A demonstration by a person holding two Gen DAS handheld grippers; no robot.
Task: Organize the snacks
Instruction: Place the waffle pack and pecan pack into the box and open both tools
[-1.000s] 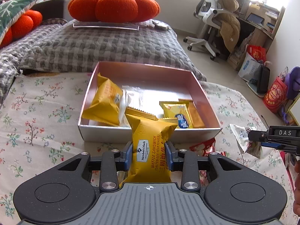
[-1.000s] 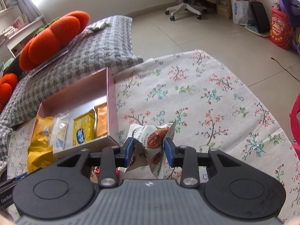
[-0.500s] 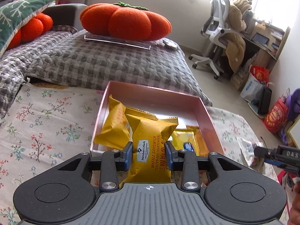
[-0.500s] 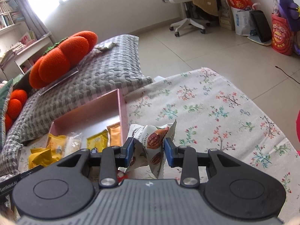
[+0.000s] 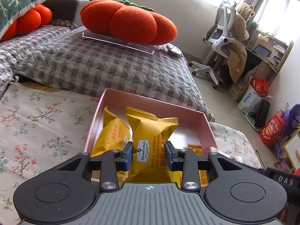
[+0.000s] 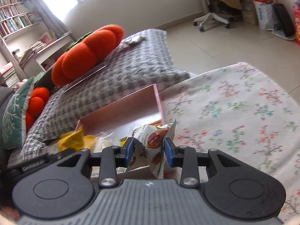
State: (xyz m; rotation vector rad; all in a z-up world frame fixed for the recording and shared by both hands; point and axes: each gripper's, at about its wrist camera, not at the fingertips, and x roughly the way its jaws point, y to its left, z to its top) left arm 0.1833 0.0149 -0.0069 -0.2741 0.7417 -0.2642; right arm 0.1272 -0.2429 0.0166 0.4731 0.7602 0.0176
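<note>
Both my claws have advanced over the pink box [image 5: 204, 129]: left claw [image 5: 149, 156] gripping the yellow waffle sandwich [image 5: 150, 131], right claw [image 6: 149, 152] gripping the pecan packet [image 6: 153, 142], release pending.

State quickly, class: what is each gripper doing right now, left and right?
Left gripper: closed on the yellow waffle sandwich packet.
Right gripper: closed on the white nut snack packet.
</note>
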